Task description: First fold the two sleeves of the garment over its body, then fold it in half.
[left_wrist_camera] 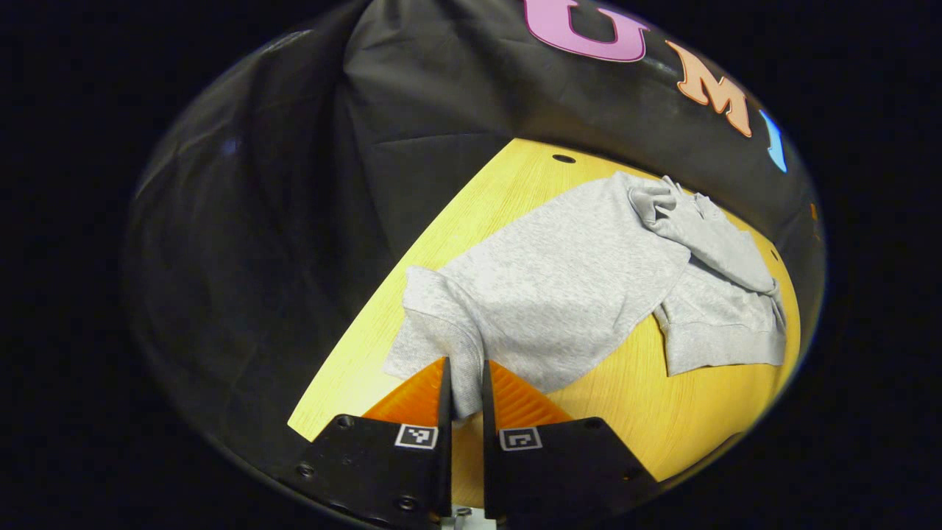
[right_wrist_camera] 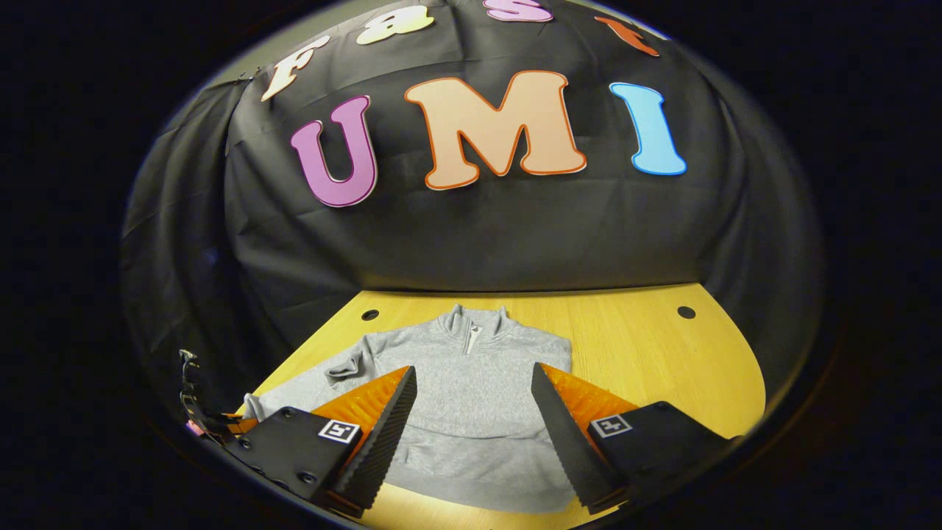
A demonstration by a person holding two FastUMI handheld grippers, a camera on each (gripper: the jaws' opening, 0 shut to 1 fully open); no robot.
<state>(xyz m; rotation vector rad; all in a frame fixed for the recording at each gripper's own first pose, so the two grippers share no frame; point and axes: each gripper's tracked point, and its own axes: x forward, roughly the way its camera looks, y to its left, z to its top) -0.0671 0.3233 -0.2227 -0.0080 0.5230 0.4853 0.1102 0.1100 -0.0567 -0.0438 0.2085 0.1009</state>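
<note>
**Left jaws pinching the sweater's cuff, right jaws wide above the body**

Closest to me in the left gripper view is my left gripper (left_wrist_camera: 465,401), its jaws drawn narrow with a fold of grey fabric squeezed between them. What they hold is the end of one sleeve (left_wrist_camera: 434,324) of the grey sweater (left_wrist_camera: 567,287), and both fingers press on the cloth. From that pinch the sleeve runs up and away to the body of the garment, which lies spread across the wooden tabletop (left_wrist_camera: 647,412). At the far side of the body the other sleeve (left_wrist_camera: 706,228) is bunched up and lies partly over the cloth there, with the ribbed hem just beside it towards the tabletop's edge. A small round hole (left_wrist_camera: 564,158) sits in the tabletop near the back wall.

In the right gripper view my right gripper (right_wrist_camera: 475,423) hangs over the lower part of the sweater (right_wrist_camera: 471,383) with its jaws wide apart, nothing between them. I cannot tell whether the fingertips touch the cloth. From here the sweater lies front up, its short zip collar (right_wrist_camera: 473,324) pointing to the back wall and its hem nearest me. One sleeve (right_wrist_camera: 346,368) trails off to the left side of this view, rumpled. The tabletop (right_wrist_camera: 662,368) is bare wood to the right of the garment, with two round holes (right_wrist_camera: 686,312) near the back edge.
</note>
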